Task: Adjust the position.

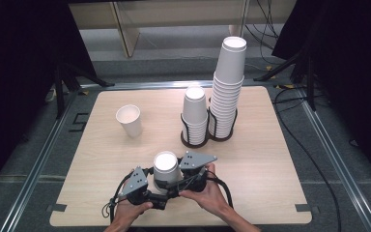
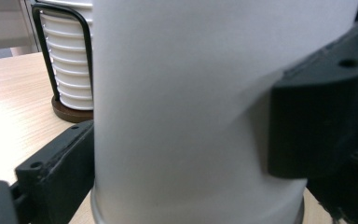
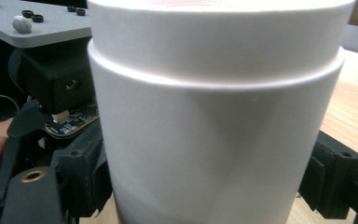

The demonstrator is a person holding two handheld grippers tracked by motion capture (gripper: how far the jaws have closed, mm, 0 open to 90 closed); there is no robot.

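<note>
An upside-down white paper cup point(image 1: 165, 166) stands near the table's front edge, between both grippers. My left gripper point(image 1: 155, 186) comes at it from the front left and my right gripper point(image 1: 176, 175) from the right. The left gripper view shows the cup wall point(image 2: 186, 93) pinched between that gripper's black jaws, left gripper point(image 2: 182, 149) shut on it. In the right gripper view a second cup's rim point(image 3: 214, 60) overlaps the cup's upper part like a nested pair, and the right gripper point(image 3: 209, 186) is closed on the lower wall.
A single upright paper cup point(image 1: 129, 121) stands at the left middle of the wooden table point(image 1: 270, 159). Two black wire holders carry upside-down cup stacks: a short stack point(image 1: 194, 116) and a tall stack point(image 1: 228, 82). A stack in its holder point(image 2: 70, 65) appears behind the held cup.
</note>
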